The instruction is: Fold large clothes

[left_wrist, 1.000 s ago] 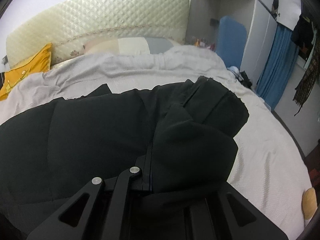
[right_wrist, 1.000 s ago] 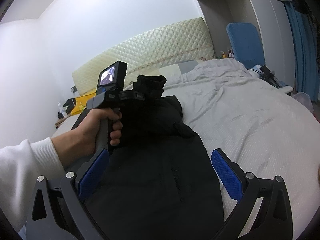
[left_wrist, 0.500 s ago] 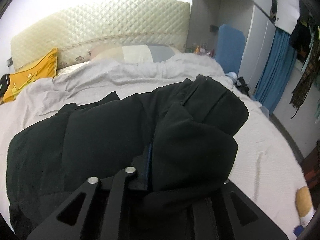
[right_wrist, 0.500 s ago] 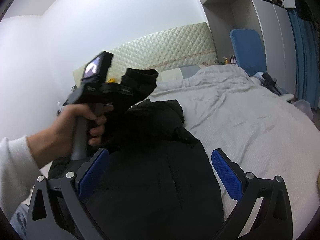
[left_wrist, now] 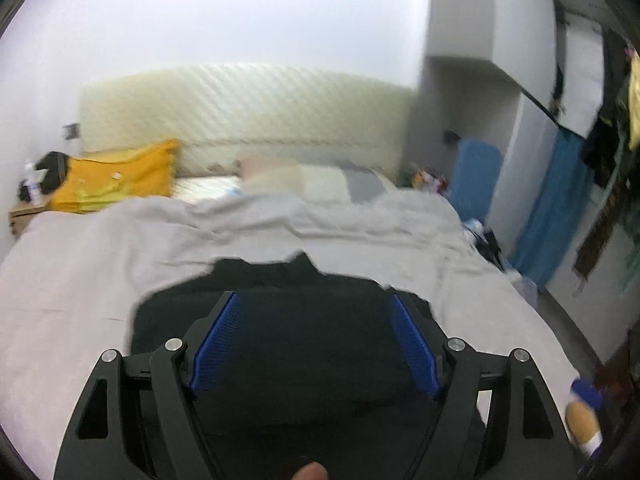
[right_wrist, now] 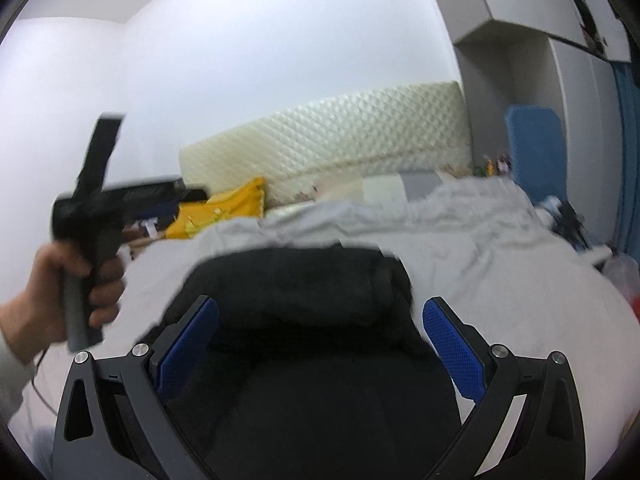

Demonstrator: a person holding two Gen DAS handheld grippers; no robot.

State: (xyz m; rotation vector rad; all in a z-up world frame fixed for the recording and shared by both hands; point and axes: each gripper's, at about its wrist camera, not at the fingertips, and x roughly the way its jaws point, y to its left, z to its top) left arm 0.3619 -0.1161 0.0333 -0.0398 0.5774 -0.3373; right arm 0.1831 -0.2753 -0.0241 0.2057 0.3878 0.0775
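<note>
A black padded jacket (left_wrist: pixel 304 320) lies folded into a compact bundle on the grey bedspread (left_wrist: pixel 100 264); it also shows in the right wrist view (right_wrist: pixel 304 288). My left gripper (left_wrist: pixel 314 340) is open and empty, its blue pads (left_wrist: pixel 216 344) held above the jacket. In the right wrist view the left gripper (right_wrist: pixel 180 194) is raised at the left, held by a hand, clear of the jacket. My right gripper (right_wrist: pixel 320 340) is open and empty above the jacket's near part, its blue pads (right_wrist: pixel 452 344) spread wide.
A quilted cream headboard (left_wrist: pixel 248 112) stands at the bed's far end, with a yellow pillow (left_wrist: pixel 120 180) and pale pillows before it. A blue chair (left_wrist: pixel 476 176), a wardrobe and blue curtains (left_wrist: pixel 552 208) stand at the right. A bedside table (left_wrist: pixel 28 212) is at the far left.
My left gripper has let go of the jacket part it held, opened, and lifted up and away to the left. The jacket now lies folded over. Both views are blurred by motion.
</note>
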